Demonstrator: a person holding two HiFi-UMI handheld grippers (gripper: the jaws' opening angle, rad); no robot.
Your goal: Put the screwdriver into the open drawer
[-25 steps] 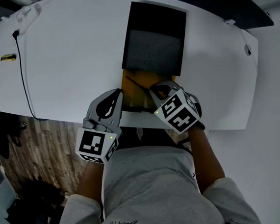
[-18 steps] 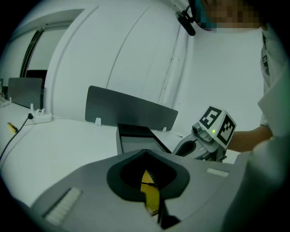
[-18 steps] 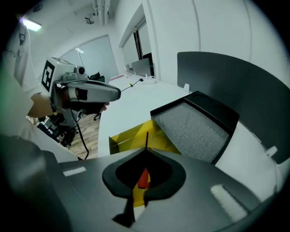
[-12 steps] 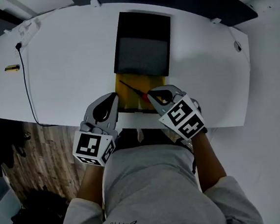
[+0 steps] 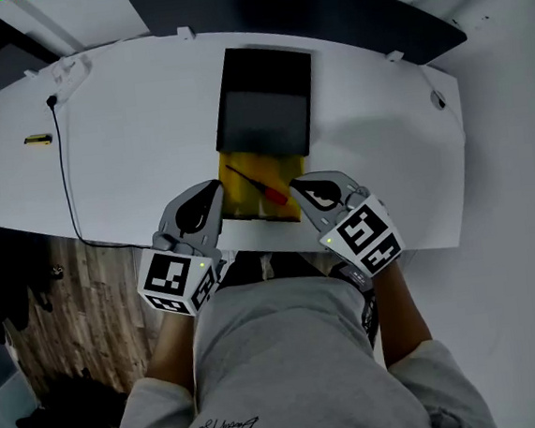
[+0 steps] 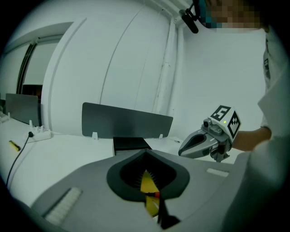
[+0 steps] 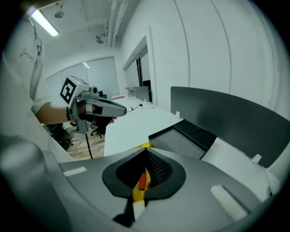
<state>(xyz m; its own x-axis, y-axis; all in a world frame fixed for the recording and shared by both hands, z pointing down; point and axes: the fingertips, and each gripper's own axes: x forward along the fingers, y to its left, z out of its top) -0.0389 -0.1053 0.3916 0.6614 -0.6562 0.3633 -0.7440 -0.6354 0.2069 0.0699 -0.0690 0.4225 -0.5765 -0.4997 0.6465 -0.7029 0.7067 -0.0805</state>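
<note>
The screwdriver, thin dark shaft and red handle, lies slantwise in the open yellow drawer under the black cabinet on the white table. My left gripper hangs shut and empty at the drawer's near left corner. My right gripper is shut and empty at the near right corner, just clear of the red handle. In the left gripper view, the gripper shows a sliver of yellow drawer and red handle through its jaws. The right gripper view shows the handle the same way.
A black cable runs across the table's left part, with a small yellow object beside it. A dark upright panel lines the table's far edge. Wooden floor lies below the table's near left edge.
Both grippers have risen and drawn back toward the person. The right gripper no longer covers the screwdriver's red handle, which now lies in plain sight in the drawer.
</note>
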